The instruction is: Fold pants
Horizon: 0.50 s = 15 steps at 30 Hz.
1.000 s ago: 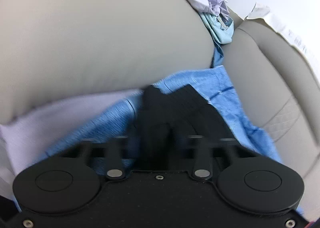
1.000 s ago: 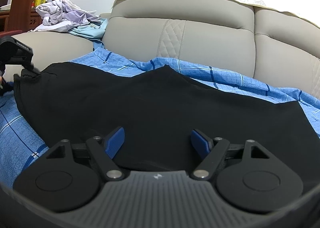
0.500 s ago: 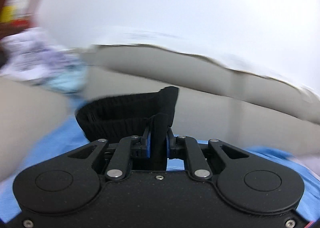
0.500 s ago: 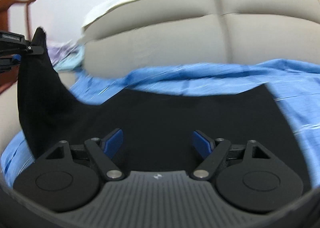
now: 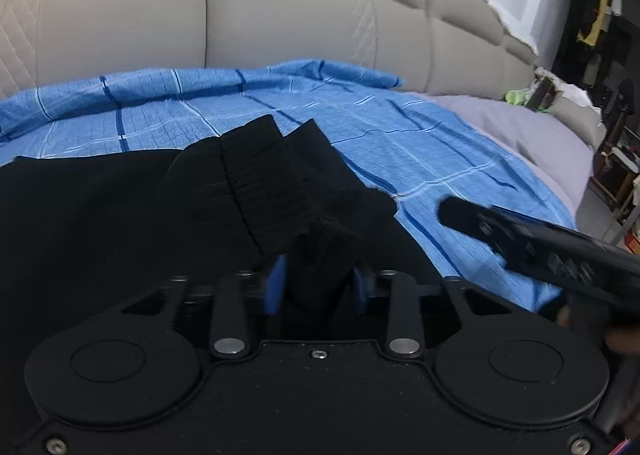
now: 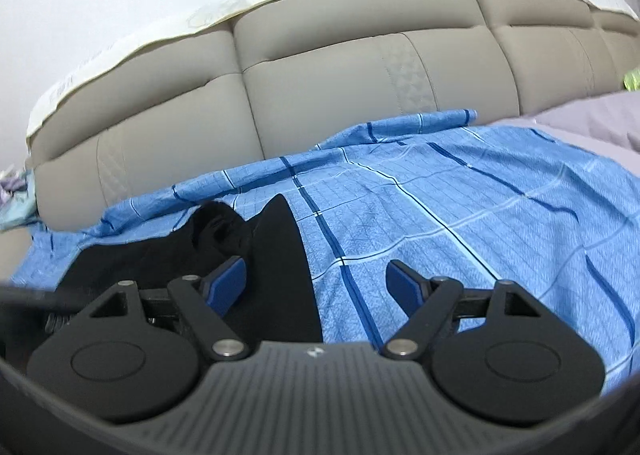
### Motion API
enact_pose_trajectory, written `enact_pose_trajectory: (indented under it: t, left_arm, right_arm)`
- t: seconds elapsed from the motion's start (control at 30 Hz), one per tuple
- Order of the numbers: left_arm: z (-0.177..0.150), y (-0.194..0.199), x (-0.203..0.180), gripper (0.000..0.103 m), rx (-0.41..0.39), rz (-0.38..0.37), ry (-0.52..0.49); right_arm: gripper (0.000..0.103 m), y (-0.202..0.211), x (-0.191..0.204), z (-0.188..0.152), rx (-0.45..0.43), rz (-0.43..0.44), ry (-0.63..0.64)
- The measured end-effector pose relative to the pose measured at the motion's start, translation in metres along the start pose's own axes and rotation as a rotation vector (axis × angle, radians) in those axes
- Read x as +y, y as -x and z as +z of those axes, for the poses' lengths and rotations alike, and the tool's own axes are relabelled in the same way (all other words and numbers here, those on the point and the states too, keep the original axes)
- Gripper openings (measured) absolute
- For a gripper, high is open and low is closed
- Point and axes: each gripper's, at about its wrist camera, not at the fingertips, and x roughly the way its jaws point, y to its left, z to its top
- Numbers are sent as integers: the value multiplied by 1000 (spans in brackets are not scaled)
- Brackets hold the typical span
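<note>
Left gripper [image 5: 316,289] jaws are opening around a bunched fold of the black pants [image 5: 120,223], the cloth between the blue pads [image 5: 276,287] but no longer clearly pinched. Ahead of it, the ribbed waistband [image 5: 260,183] lies doubled over the rest of the garment, which spreads to its left across a blue checked sheet [image 5: 420,143] on a beige sofa [image 5: 280,7]. Right gripper [image 6: 316,281] hangs with jaws spread wide and nothing held; the folded edge of the pants runs beneath its left finger, bare sheet under the other. The step in hand looks like the release of a fold just laid, end over end. Next, the left gripper would need to back clear without dragging the waistband, then both would need fresh corners for a second fold. Much of the garment is cut off by the gripper bodies, and black cloth on black hides where the layers end. A blurred dark bar [image 5: 552,251] to the left gripper's right is probably the other tool.
</note>
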Motion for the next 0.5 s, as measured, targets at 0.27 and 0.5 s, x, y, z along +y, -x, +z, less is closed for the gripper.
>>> enact_pose_trajectory:
  t: [0.27, 0.5]
  left_arm:
    - [-23, 95, 14, 55, -121, 95, 41]
    - [-51, 92, 46, 43, -106, 454, 40]
  right_arm:
    - [87, -11, 34, -19, 38, 117, -3]
    - [86, -24, 73, -39, 55, 27, 42]
